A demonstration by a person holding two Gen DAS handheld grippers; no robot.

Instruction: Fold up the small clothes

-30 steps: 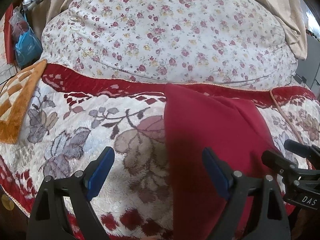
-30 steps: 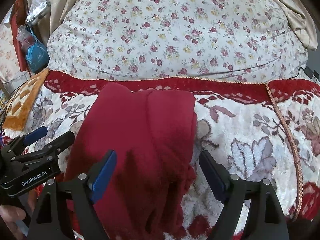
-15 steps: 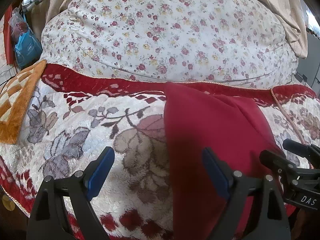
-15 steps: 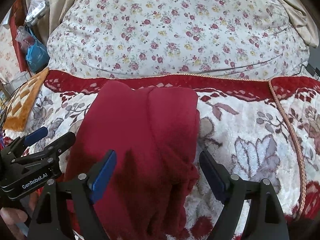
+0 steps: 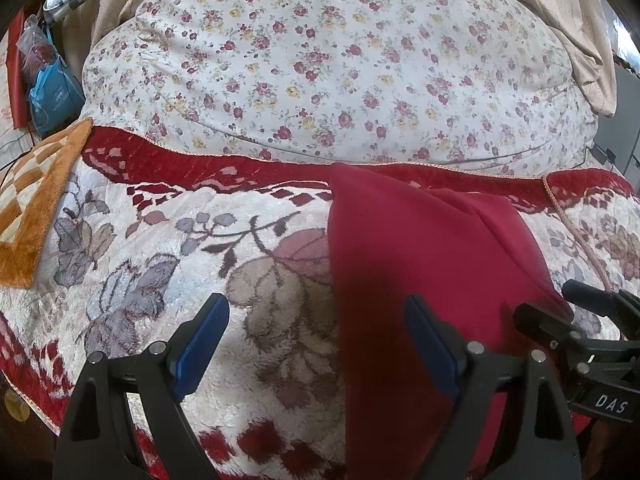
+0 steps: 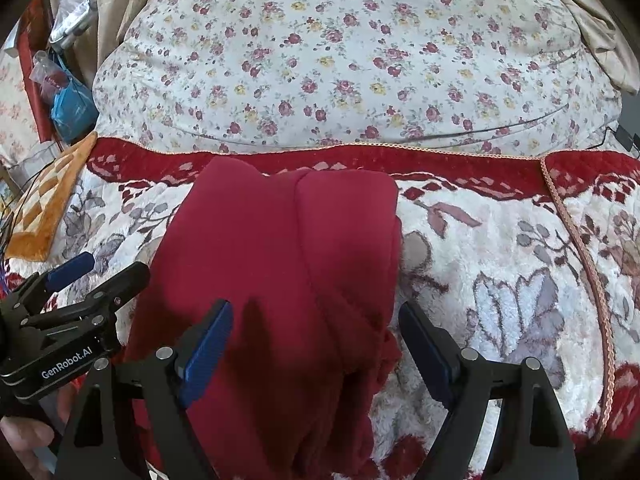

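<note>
The red garment (image 6: 288, 264) lies folded lengthwise on the floral blanket (image 5: 168, 280). The right gripper (image 6: 316, 344) hovers above its near end, jaws spread and empty. The left gripper (image 5: 316, 332), likewise released, straddles the garment's left edge.

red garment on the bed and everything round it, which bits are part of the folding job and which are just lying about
Part of the job:
- dark red fleece garment, lying on the blanket
- left gripper, open
- right gripper, open

Just lying about:
- plush red and white floral blanket
- flower-print white duvet
- orange checked mat
- blue plastic bag
</note>
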